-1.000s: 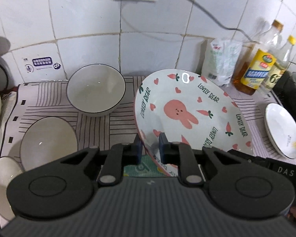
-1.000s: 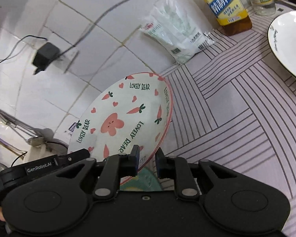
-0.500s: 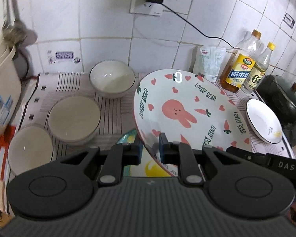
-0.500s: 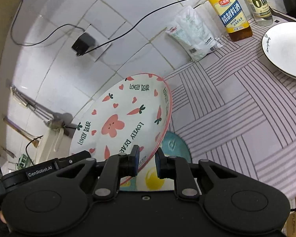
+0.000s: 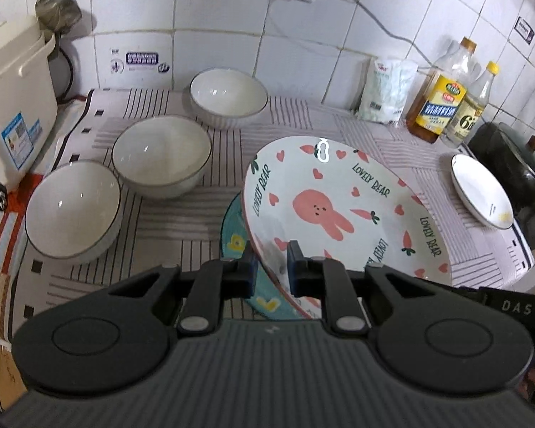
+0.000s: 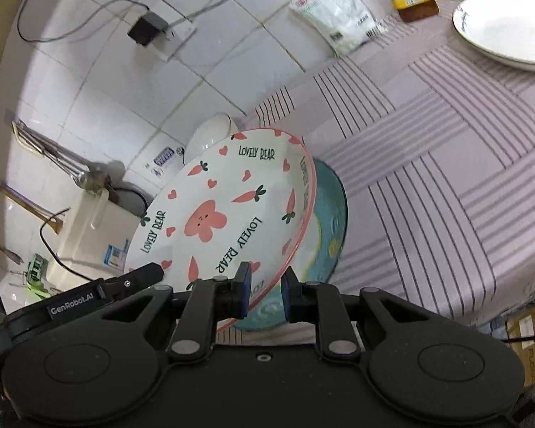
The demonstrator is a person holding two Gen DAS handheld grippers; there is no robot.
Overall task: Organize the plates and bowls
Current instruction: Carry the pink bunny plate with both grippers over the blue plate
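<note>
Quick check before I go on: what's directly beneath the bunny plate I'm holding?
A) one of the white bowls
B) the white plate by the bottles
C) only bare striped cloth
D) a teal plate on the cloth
D: a teal plate lies on the striped cloth and shows from under the tilted bunny plate, which the left gripper and right gripper pinch by its rim.

White plate with pink rabbit, teal plate, lilac striped cloth.

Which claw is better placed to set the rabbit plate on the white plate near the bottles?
Right, probably: the right claw grips the rabbit plate on the side nearer the white plate; the left claw sits toward the bowls.
</note>
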